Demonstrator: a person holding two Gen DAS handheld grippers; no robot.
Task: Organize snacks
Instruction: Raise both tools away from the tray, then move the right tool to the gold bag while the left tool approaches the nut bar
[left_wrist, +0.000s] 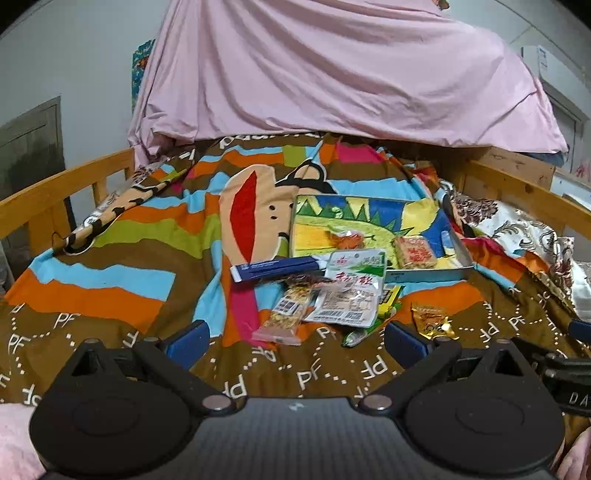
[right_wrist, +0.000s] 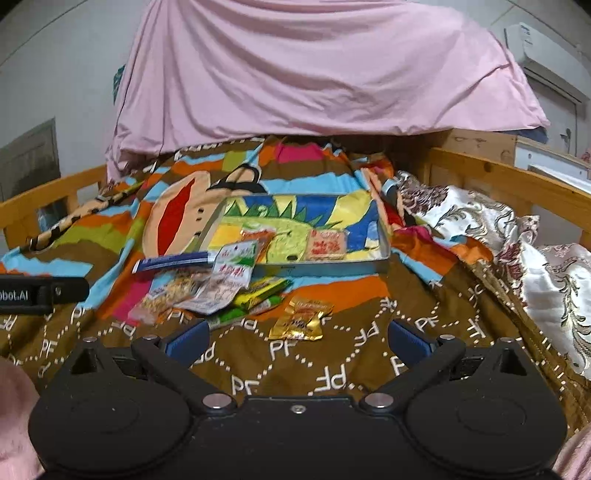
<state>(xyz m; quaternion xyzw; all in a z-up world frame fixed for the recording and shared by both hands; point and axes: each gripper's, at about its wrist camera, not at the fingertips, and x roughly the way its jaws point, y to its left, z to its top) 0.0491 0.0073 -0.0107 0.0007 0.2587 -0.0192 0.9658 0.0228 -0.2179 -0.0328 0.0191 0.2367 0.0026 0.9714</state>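
While a pink sheet (left_wrist: 332, 66) drapes behind the patterned bedspread (left_wrist: 110, 258), the tray (left_wrist: 458, 254) holds two snacks; a snack pile (left_wrist: 332, 291) sits before it, gold packet (right_wrist: 301, 323) nearest. Left gripper (left_wrist: 295, 338) and right gripper (right_wrist: 295, 338) gape empty.

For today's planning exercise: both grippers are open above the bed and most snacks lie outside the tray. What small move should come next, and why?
Probably lower the right gripper onto the gold packet. It lies alone on the blanket just ahead of the open jaws, apart from the pile, while the tray already holds two snacks and has bare room.
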